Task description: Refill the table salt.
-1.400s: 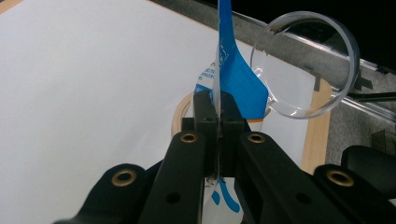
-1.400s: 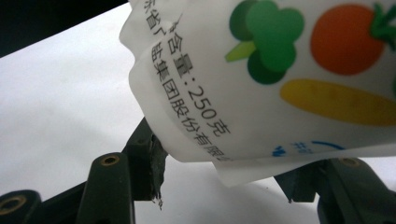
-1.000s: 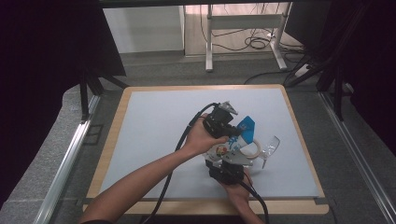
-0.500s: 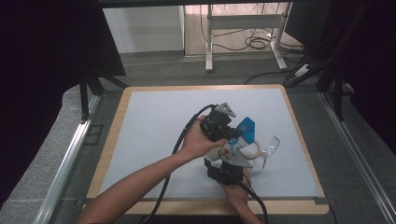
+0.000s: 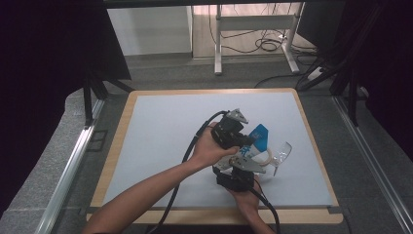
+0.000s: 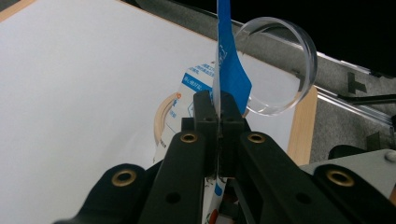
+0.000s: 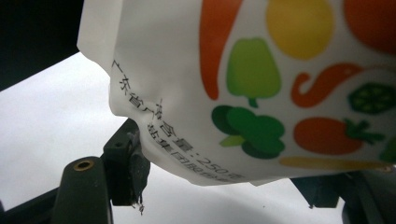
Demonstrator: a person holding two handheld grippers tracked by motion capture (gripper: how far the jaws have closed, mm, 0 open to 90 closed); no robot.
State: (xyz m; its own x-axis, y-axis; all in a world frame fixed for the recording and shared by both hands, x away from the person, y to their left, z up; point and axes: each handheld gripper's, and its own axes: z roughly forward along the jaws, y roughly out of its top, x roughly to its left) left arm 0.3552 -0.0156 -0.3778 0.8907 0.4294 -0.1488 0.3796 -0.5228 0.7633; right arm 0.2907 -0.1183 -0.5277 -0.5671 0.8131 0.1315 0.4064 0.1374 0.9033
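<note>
The person leans over the table [image 5: 160, 126], both hands close together toward its near right part, working on a pouch [image 5: 249, 152] held up off the grey mat.

The left gripper [image 5: 243, 139] sits just above and beyond the pouch, its jaws pressed tight together on the pouch's blue top edge [image 6: 229, 70]. Seen along that gripper, the blue strip stands on edge, pinched flat between the two black pads, with the white printed body of the pouch hanging below.

The right gripper [image 5: 242, 165] comes at the pouch from the near side, directly under the left one. Its jaws have just been opening; they stand spread with the pouch's white lower end, printed with vegetables [image 7: 261, 93], between them. The left pad [image 7: 130, 163] sits just beside the pouch's corner; whether it touches I cannot tell, and the other jaw is mostly hidden behind the pouch.

A clear round dish [image 5: 281, 155] stands tilted on its edge just to the right of the pouch, toward the table's right border. A pale ring [image 6: 163, 119] lies flat on the mat under the pouch, partly covered by it. Black cables trail from both grippers back past the forearms to the near edge of the table.
</note>
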